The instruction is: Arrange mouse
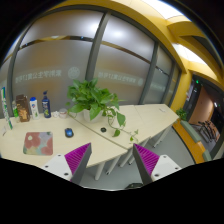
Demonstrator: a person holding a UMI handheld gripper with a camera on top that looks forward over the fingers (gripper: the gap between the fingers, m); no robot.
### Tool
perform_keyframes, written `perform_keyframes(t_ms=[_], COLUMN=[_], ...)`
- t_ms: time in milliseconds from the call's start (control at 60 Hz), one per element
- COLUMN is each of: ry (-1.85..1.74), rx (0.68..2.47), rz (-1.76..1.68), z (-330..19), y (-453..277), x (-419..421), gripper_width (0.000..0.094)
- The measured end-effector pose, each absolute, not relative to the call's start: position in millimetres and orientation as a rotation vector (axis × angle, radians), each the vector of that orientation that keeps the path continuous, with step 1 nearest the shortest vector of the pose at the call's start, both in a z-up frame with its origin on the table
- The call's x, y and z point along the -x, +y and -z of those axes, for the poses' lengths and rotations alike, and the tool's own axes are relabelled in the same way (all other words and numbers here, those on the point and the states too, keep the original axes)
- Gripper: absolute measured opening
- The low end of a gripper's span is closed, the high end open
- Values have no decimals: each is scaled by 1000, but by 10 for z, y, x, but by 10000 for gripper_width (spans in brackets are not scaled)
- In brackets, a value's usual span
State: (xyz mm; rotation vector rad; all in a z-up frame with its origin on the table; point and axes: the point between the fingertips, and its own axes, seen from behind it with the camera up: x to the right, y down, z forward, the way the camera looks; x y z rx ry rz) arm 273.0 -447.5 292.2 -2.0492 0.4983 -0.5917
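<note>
Frosted glass walls back a pale tabletop (150, 122) carrying a leafy plant (95, 99), bottles (40, 105), a mousepad (38, 144) and probably a mouse (69, 131); the claw (110, 160) hangs spread, empty.

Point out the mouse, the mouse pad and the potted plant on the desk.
Mouse (68, 132), gripper view, on its top.
Mouse pad (38, 144), gripper view, on its middle.
Potted plant (93, 98), gripper view, on its leaves.

Bright ceiling strip lights, fisheye-curved edges
</note>
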Motion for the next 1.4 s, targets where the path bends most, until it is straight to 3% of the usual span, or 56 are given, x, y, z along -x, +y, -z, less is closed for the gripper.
perform_keyframes(t_ms=[150, 367, 617, 967, 1117, 1183, 1400], ry=[482, 399, 204, 91, 44, 33, 28], rx=[2101, 2241, 2255, 2266, 2286, 2265, 2275], rz=[549, 421, 197, 66, 35, 38, 121], z=[-2607, -1675, -867, -78, 121, 114, 91], y=[-4529, -4207, -2626, -734, -505, -446, -481], x=[-2635, -2294, -1975, -2140, -2156, -2155, -2192], gripper_width=[849, 848, 846, 831, 651, 514, 385])
